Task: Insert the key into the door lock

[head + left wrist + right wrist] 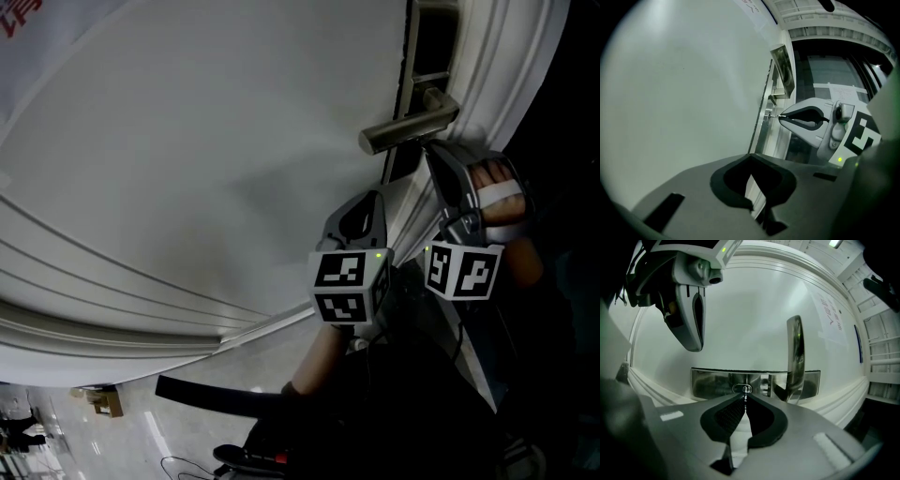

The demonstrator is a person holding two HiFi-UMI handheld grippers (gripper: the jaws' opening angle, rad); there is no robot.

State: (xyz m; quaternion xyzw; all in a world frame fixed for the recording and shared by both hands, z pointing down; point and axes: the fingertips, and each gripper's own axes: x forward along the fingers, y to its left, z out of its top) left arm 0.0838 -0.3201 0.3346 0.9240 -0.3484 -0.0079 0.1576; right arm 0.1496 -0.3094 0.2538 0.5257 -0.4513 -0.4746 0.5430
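A white door (206, 159) carries a steel lock plate (712, 383) with a round keyhole (746, 389) and a lever handle (794, 355), which the head view also catches as the lever handle (408, 127). My right gripper (745, 398) is shut on a thin metal key (745, 395), whose tip is at the keyhole. The left gripper view gives a side look at the right gripper (782, 116) and the key (774, 116) pointing at the door's lock plate (767, 112). My left gripper (751, 159) is shut and empty, beside the right one and below the handle.
Raised mouldings (112, 309) run across the door below the lock. A dark door frame edge (422, 56) lies beside the handle. A person's hand (497, 202) holds the right gripper. The floor (141, 431) shows far below.
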